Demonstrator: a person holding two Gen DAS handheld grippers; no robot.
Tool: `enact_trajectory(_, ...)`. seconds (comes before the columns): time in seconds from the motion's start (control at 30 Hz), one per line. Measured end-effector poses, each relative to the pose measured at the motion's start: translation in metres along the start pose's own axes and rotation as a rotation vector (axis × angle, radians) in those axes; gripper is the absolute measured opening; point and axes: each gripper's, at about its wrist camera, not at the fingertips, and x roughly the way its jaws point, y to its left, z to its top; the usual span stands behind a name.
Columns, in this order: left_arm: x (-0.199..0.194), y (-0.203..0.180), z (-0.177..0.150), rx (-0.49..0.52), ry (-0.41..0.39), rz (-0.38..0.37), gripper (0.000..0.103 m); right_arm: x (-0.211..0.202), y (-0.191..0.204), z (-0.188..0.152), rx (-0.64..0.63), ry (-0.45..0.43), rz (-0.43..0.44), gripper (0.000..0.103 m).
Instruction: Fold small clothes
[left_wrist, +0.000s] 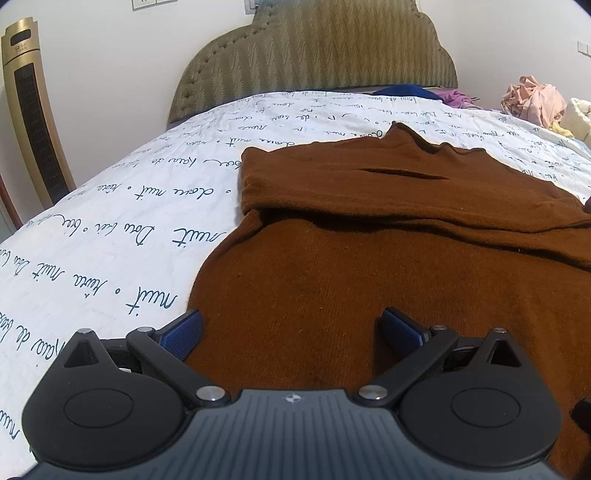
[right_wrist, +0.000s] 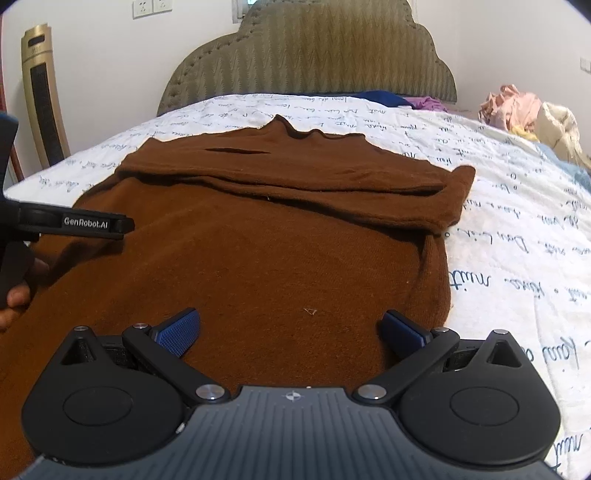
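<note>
Brown sweater (right_wrist: 258, 258) is lying flat on the lettered bedspread (left_wrist: 110, 221), sleeves folded across its far half, long axis running near-to-far, while left gripper (left_wrist: 291, 332) and right gripper (right_wrist: 291, 328), both spread and empty, are hovering over its near hem.
</note>
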Motion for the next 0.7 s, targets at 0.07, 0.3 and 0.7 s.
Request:
enact_trajectory(0.07,-0.001,0.000,0.000,-0.001,0.003,-0.001,0.103,0.000,-0.003,0.000,0.015,0.005,0.013,0.103)
enact_trajectory(0.3,-0.011,0.005,0.000,-0.001,0.028,-0.014,0.103,-0.008,-0.003,-0.003,0.005,0.014,0.021,0.103)
enact_trajectory(0.7,-0.043,0.020,-0.009,0.018,0.052,-0.080,0.103,-0.039,-0.018,-0.010,0.115,0.005,0.164,0.103)
